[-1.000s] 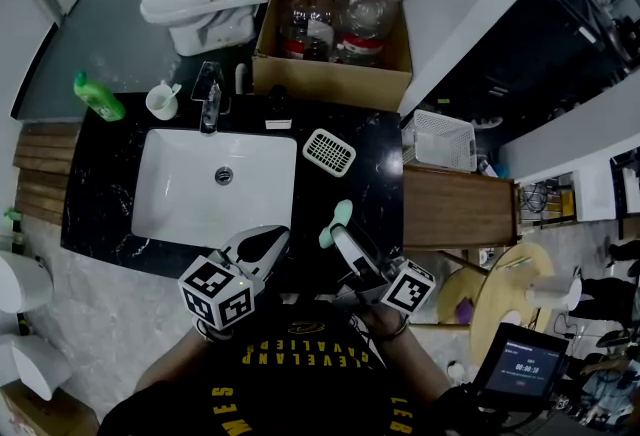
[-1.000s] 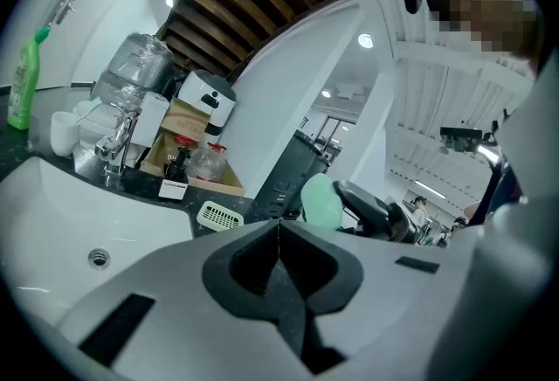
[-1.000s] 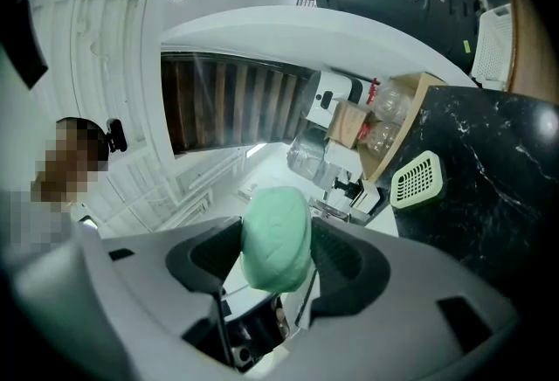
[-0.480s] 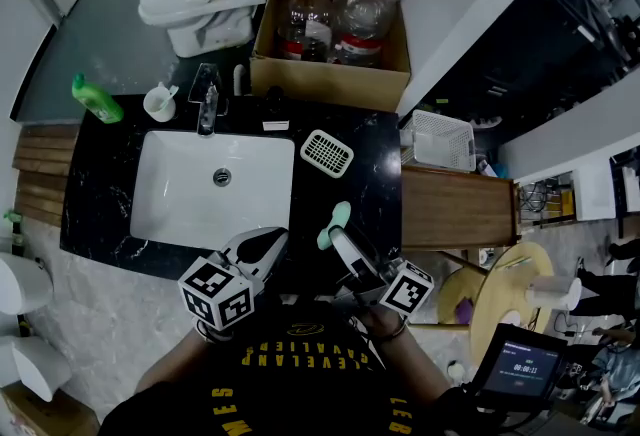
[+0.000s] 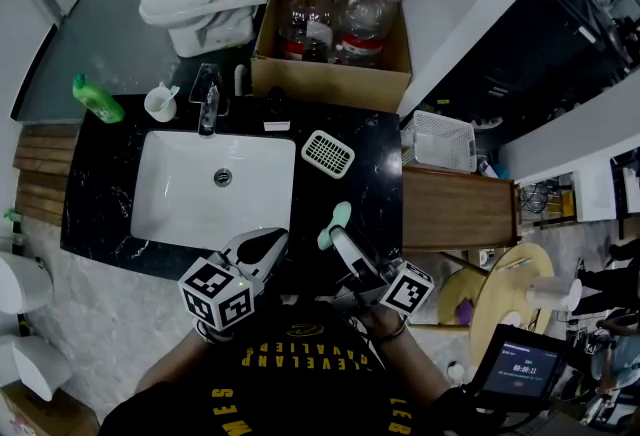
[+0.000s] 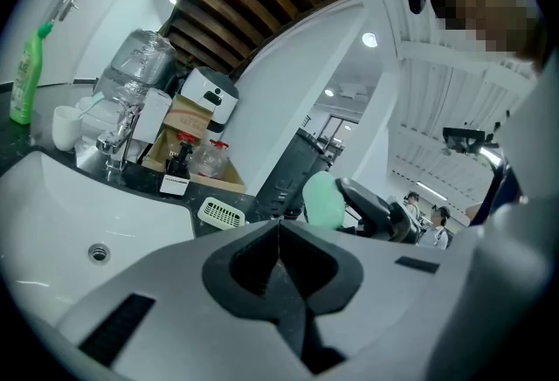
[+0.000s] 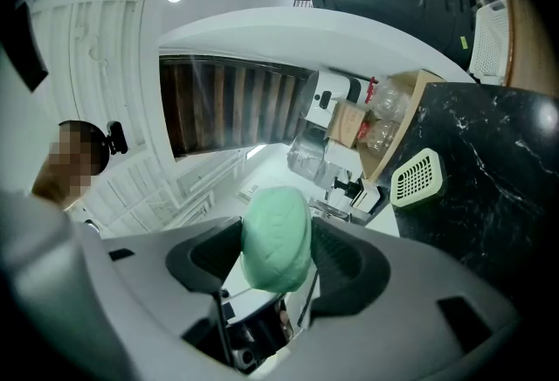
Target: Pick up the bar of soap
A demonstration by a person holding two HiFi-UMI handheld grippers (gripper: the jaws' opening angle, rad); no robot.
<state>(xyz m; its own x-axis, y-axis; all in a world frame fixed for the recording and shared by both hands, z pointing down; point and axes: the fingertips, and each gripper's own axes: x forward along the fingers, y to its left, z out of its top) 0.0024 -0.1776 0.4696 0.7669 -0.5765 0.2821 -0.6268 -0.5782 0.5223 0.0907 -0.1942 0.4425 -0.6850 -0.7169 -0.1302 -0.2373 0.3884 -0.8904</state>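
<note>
The bar of soap [image 5: 336, 225] is pale green and oval. My right gripper [image 5: 338, 232] is shut on it and holds it above the front edge of the black counter [image 5: 375, 164]. Seen along the right gripper's own jaws, the soap [image 7: 277, 238] fills the gap between them. The left gripper view shows the same soap [image 6: 324, 199] off to the right. My left gripper [image 5: 262, 246] hangs over the counter's front edge beside the sink [image 5: 250, 212], shut with nothing in it.
A white slotted soap dish [image 5: 328, 153] lies on the counter right of the sink. A faucet [image 5: 209, 104], a white cup [image 5: 160, 101] and a green bottle [image 5: 97, 96] stand behind the sink. A cardboard box [image 5: 332, 64] with water jugs sits behind the counter.
</note>
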